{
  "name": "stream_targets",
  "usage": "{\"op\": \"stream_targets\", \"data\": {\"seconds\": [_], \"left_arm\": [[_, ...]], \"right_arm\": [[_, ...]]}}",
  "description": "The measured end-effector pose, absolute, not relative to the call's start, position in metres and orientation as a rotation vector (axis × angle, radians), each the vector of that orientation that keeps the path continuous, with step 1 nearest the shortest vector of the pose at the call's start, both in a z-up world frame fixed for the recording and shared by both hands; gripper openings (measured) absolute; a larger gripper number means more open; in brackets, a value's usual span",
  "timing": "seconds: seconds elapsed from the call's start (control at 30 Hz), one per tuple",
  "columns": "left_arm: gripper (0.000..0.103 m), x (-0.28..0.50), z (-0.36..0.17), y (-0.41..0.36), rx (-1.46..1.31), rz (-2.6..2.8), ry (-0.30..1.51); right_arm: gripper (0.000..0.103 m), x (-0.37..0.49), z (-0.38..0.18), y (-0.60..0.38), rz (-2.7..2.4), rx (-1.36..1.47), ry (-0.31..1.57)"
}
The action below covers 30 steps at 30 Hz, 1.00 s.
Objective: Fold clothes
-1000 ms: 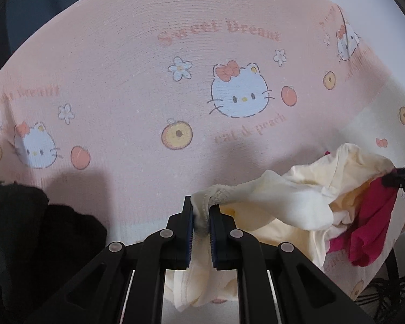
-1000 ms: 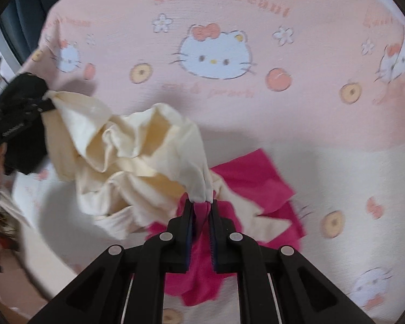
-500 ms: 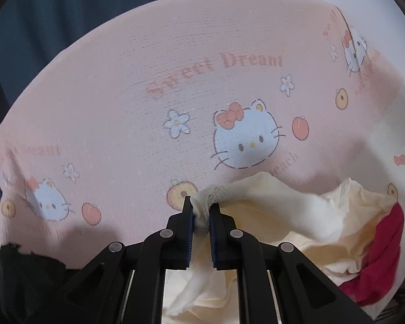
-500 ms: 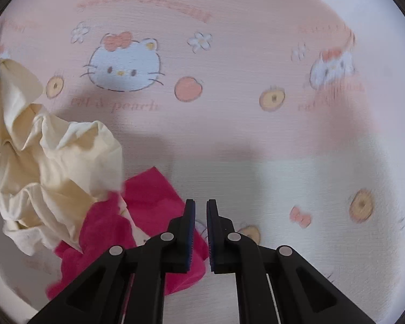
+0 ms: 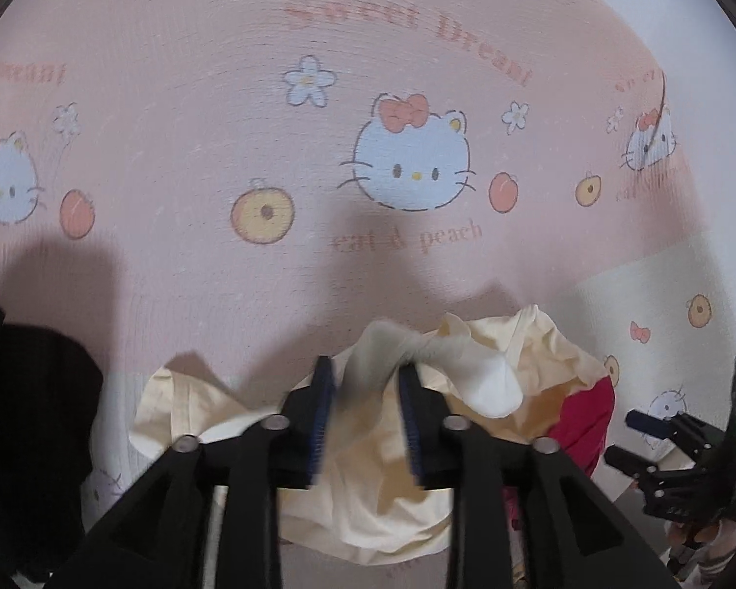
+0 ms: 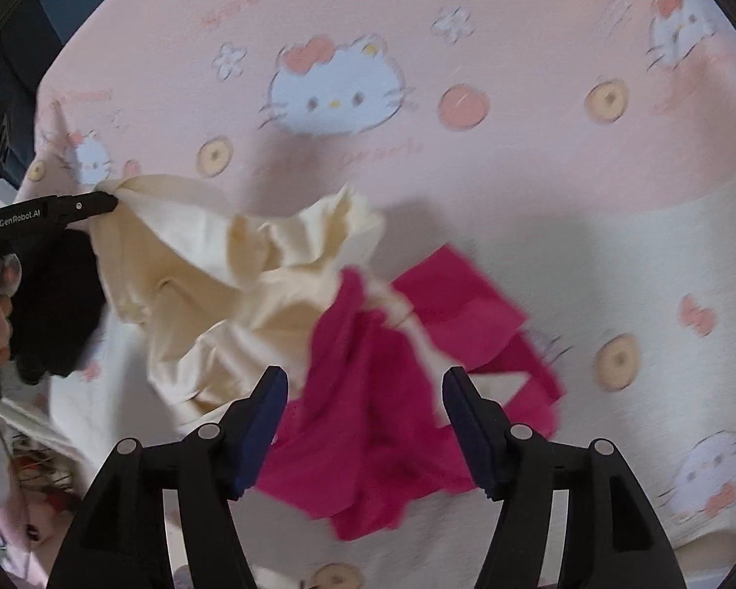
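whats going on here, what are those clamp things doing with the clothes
A person is sorting a crumpled cream garment with pink parts on a pink cartoon-cat sheet, using two handheld grippers. The left gripper has cream fabric between its fingers; in the right wrist view its tip pinches an edge of the cloth. The right gripper is wide open over the pink fabric, gripping nothing. No fold is made yet.

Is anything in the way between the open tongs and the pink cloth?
No, nothing visible. The right tongs are open, right over the pink cloth, which shows between them. The cream cloth lies beside it.
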<state>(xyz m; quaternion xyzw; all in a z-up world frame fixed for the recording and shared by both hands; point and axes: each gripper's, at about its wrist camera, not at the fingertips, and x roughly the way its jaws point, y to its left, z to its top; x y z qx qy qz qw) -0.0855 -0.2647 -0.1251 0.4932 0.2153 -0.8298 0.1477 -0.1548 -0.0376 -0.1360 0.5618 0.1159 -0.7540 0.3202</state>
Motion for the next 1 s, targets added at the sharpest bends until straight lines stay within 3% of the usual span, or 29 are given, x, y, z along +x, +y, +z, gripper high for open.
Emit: {"op": "stream_targets", "data": {"seconds": [0.03, 0.07, 0.27, 0.7, 0.87, 1.0], "left_arm": [[0.049, -0.084, -0.124, -0.268, 1.403, -2.387, 0.642], [0.056, -0.082, -0.122, -0.27, 1.387, -2.387, 0.665], [0.056, -0.072, -0.118, -0.284, 1.328, -2.396, 0.833], [0.056, -0.048, -0.165, -0.191, 1.525, -2.586, 0.446], [0.056, -0.034, -0.19, -0.143, 1.591, -2.655, 0.112], [0.056, -0.027, -0.205, -0.12, 1.656, -2.735, -0.009]], "right_arm": [[0.065, -0.15, -0.14, -0.041, -1.98, 1.479, 0.337], [0.065, -0.146, -0.143, -0.045, -1.978, 1.481, 0.37], [0.065, -0.13, -0.162, -0.053, -1.939, 1.534, 0.453], [0.065, -0.118, -0.167, -0.067, -1.878, 1.566, 0.447], [0.065, -0.113, -0.175, -0.065, -1.835, 1.587, 0.42], [0.065, -0.111, -0.188, -0.059, -1.789, 1.633, 0.388]]}}
